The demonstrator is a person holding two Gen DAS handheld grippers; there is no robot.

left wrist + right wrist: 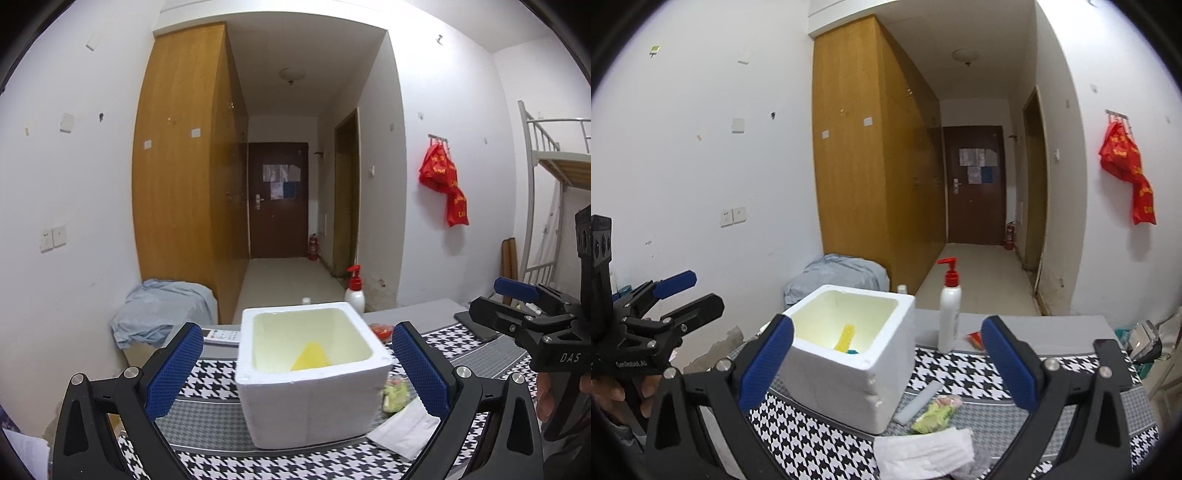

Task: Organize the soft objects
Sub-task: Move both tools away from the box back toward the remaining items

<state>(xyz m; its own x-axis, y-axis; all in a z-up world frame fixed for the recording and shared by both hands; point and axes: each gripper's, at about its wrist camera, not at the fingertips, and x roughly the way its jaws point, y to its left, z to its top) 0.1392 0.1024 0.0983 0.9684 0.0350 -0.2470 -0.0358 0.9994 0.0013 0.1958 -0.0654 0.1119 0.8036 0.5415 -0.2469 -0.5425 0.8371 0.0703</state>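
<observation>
A white foam box (310, 373) stands on the houndstooth cloth, open at the top; it also shows in the right wrist view (849, 354). A yellow soft object (309, 356) lies inside it, seen with something blue beside it in the right wrist view (846, 338). My left gripper (295, 369) is open and empty, its blue pads either side of the box. My right gripper (890, 362) is open and empty above the box's right side. A white folded cloth (923, 450) and a green-yellow soft packet (934, 411) lie right of the box.
A white pump bottle with a red top (948, 314) stands behind the box. A small red item (975, 338) lies at the cloth's far edge. A flat grey strip (918, 400) lies by the box. A blue-grey cloth heap (162, 314) sits beyond the table.
</observation>
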